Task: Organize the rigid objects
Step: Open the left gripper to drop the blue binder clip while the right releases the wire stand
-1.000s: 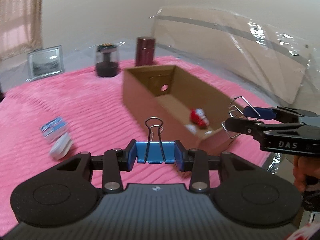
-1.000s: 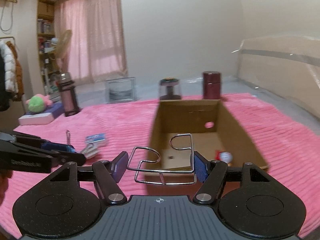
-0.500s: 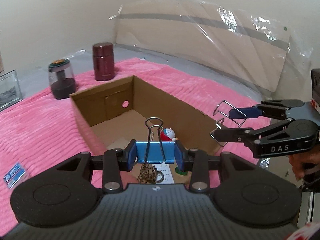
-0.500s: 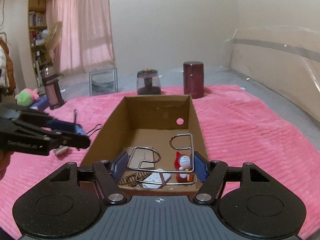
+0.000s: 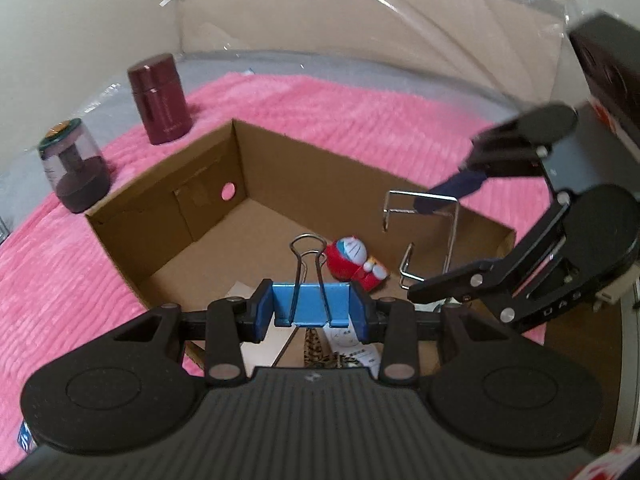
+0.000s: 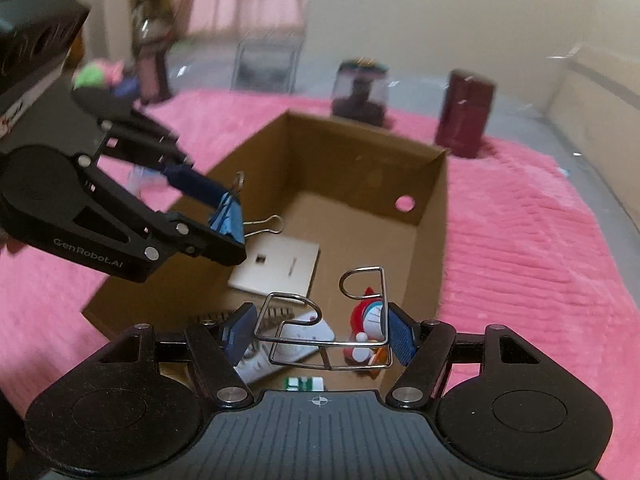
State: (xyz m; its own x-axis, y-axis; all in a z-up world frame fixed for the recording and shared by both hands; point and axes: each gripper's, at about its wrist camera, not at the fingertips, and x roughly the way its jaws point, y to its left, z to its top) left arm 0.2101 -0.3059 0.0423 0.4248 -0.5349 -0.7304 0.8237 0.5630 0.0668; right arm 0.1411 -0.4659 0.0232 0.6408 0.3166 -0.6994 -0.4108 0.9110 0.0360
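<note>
Above the cardboard box (image 5: 280, 176), left of centre, the left gripper (image 5: 310, 310) is clamped on a blue binder clip (image 5: 310, 308), its pads pressing the clip's sides. To its right, over the same box, the right gripper (image 6: 318, 334) grips a bent wire holder (image 6: 332, 332) between half-spread jaws. Only the right wrist view shows the white card (image 6: 276, 266) on the box floor; both show the red figurine (image 5: 352, 258). A second earlier, both grippers were short of the box; now they hang over its interior.

One cardboard box (image 6: 430, 216), one binder clip (image 5: 310, 304), one wire rack (image 6: 344, 344), two jars (image 5: 160, 100) (one maroon, one clear (image 5: 74, 168)), one toy figure (image 5: 352, 258).
</note>
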